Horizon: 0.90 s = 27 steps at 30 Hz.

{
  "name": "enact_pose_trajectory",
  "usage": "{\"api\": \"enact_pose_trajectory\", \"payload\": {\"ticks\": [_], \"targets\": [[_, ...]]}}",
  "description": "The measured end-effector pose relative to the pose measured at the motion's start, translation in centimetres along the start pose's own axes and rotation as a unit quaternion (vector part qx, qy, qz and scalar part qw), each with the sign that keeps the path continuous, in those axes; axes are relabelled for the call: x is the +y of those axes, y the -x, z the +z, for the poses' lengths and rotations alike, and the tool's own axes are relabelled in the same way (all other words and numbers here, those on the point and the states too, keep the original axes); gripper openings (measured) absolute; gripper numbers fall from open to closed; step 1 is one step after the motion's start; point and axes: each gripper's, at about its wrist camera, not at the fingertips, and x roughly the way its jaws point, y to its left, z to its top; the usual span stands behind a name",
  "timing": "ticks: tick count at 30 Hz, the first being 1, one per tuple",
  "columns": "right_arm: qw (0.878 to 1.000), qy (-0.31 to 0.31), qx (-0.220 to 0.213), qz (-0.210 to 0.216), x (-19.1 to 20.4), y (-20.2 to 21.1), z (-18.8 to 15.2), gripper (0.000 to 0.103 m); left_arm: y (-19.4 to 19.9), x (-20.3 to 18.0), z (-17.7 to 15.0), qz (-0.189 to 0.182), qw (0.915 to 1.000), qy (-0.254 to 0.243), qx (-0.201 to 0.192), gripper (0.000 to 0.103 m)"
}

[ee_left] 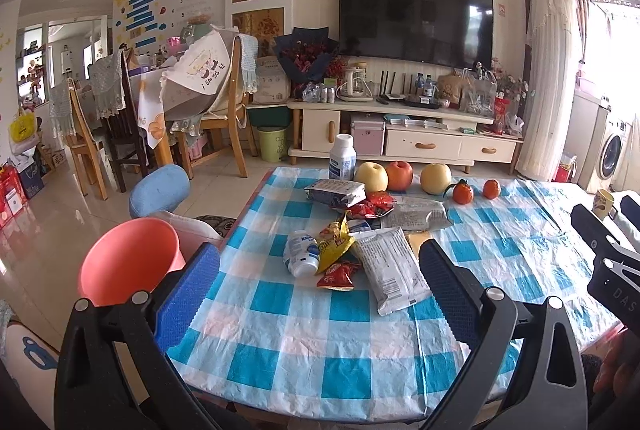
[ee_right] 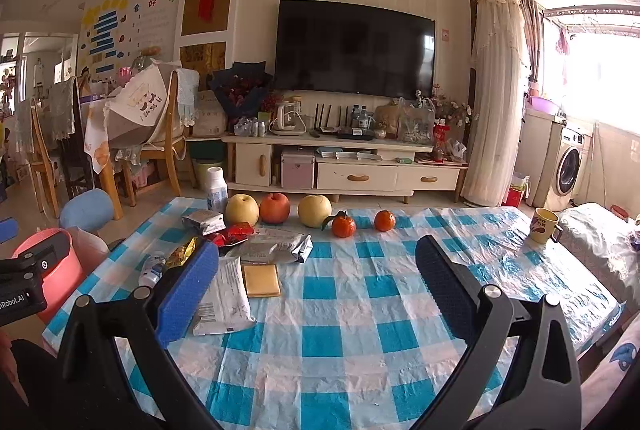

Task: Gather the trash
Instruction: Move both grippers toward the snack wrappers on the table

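- Both claws hang above the near edge of a table [ee_left: 280, 350] laid with a blue-checked cloth; the left gripper [ee_left: 320, 294] and the right gripper [ee_right: 316, 282] stand with jaws wide apart, holding nothing.
- The trash lies in a loose heap on the table's left half: a white wrapper [ee_left: 390, 270], a fallen bottle [ee_left: 300, 254], a yellow packet [ee_left: 334, 244], a red packet [ee_left: 338, 276] and a silver pouch [ee_left: 416, 216].
- A pink bin [ee_left: 128, 258] stands off the table's left edge, just beside the left claw's blue pad.
- Seen from the left claw, the white wrapper lies between its fingers and just ahead, its right edge passing behind the right finger; the bottle lies slightly farther, to the left.
- Seen from the right claw, the heap sits off to the left, partly hidden by its left finger; only bare cloth lies between its jaws.
- Risk, as judged: the wrappers are flat and slick, so pads closing on one may pinch the thin cloth with it and drag the whole spread.
- Risk: the lying bottle could roll off the left edge if nudged.
- Risk: fruit, an upright bottle [ee_left: 342, 156] and a mug [ee_right: 544, 225] share the table and could be mistaken for trash.
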Motion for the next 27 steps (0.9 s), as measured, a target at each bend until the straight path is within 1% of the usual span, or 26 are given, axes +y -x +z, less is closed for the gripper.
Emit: {"api": "enact_pose_trajectory", "payload": {"ticks": [5, 8, 10, 11, 14, 17, 18, 20, 21, 24, 27], "targets": [[1.0, 0.002, 0.003, -0.001, -0.1, -0.4, -0.3, 0.099, -0.3, -0.5, -0.2, -0.002, 1.0, -0.003, 0.004, 0.098], [1.0, 0.003, 0.004, 0.0, -0.1, -0.5, -0.5, 0.099, -0.6, -0.7, -0.3, 0.003, 0.9999, -0.014, 0.005, 0.098], [1.0, 0.007, 0.005, -0.002, -0.2, -0.6, -0.7, 0.099, -0.9, -0.7, -0.4, 0.012, 0.9994, -0.03, 0.011, 0.098], [1.0, 0.009, 0.006, -0.003, -0.2, -0.7, -0.8, 0.099, -1.0, -0.7, -0.5, 0.011, 0.9994, -0.029, 0.013, 0.098], [1.0, 0.007, 0.016, 0.002, -0.3, -1.3, -1.2, 0.099, -1.8, -0.7, -0.9, 0.011, 0.9991, -0.036, 0.018, 0.098], [1.0, 0.008, 0.026, 0.007, -0.4, -2.2, -1.8, 0.099, -2.8, -0.7, -1.7, 0.006, 0.9991, -0.041, 0.011, 0.098], [0.999, 0.008, 0.03, 0.012, -0.4, -2.7, -2.3, 0.099, -3.1, -0.6, -2.1, 0.0, 0.9993, -0.037, 0.006, 0.098], [0.999, 0.005, 0.043, 0.029, -0.7, -3.7, -3.1, 0.099, -3.9, -0.6, -2.8, -0.002, 0.999, -0.045, -0.004, 0.098], [0.998, -0.001, 0.054, 0.039, -0.8, -4.3, -3.6, 0.099, -4.4, -0.6, -3.0, 0.0, 0.9987, -0.05, -0.001, 0.098], [0.994, -0.02, 0.088, 0.064, -1.4, -6.3, -4.8, 0.099, -6.1, 0.1, -3.8, -0.009, 0.9985, -0.053, 0.012, 0.098], [0.99, -0.041, 0.105, 0.087, -2.0, -7.7, -5.5, 0.099, -7.4, 0.8, -4.5, -0.018, 0.9982, -0.048, 0.032, 0.098]]}}
